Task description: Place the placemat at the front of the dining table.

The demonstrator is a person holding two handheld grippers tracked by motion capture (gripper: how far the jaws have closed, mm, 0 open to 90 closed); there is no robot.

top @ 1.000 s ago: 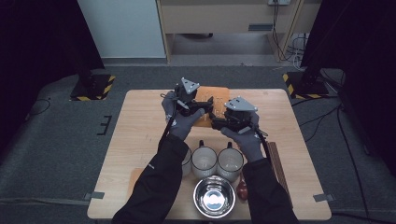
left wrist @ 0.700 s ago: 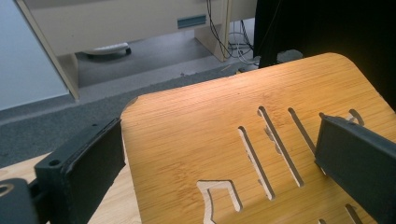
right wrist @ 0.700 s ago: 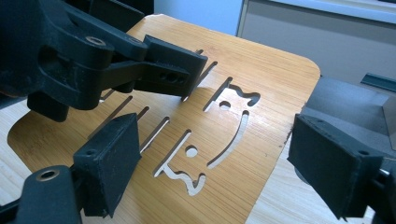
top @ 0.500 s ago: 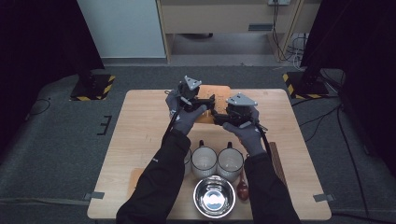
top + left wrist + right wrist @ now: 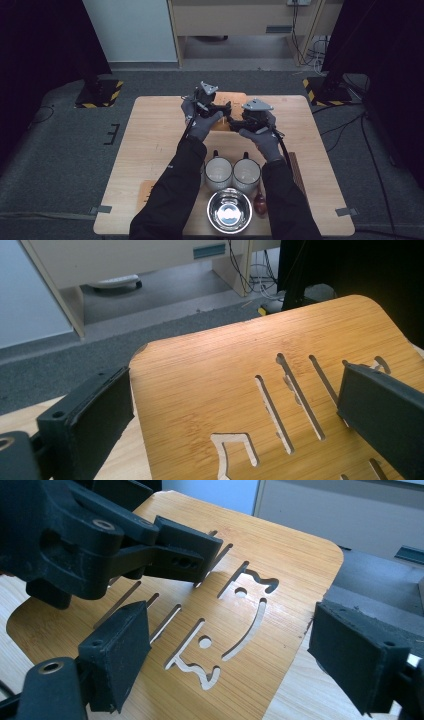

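A bamboo board [image 5: 220, 123] with slots and curved cut-outs lies flat at the far middle of the table [image 5: 155, 130]. My left gripper [image 5: 223, 108] hovers over its far part, jaws wide apart and holding nothing. In the left gripper view the left gripper [image 5: 230, 405] has one jaw past the board's [image 5: 215, 375] left edge and the other over the slots. My right gripper [image 5: 234, 121] hangs over the near right part, open. In the right gripper view the right gripper [image 5: 235, 650] straddles the board's [image 5: 280, 565] cut-outs, and the left gripper [image 5: 190, 555] reaches in from the upper left.
Two white mugs [image 5: 218, 172] [image 5: 247, 172] stand side by side near the person, with a steel bowl [image 5: 229, 217] in front of them and a reddish spoon [image 5: 259, 202] beside it. A dark wooden strip [image 5: 296, 172] lies at the right.
Both hands have moved away from the person and sunk lower over the bamboo board. The jaws of both grippers stand as wide as before.
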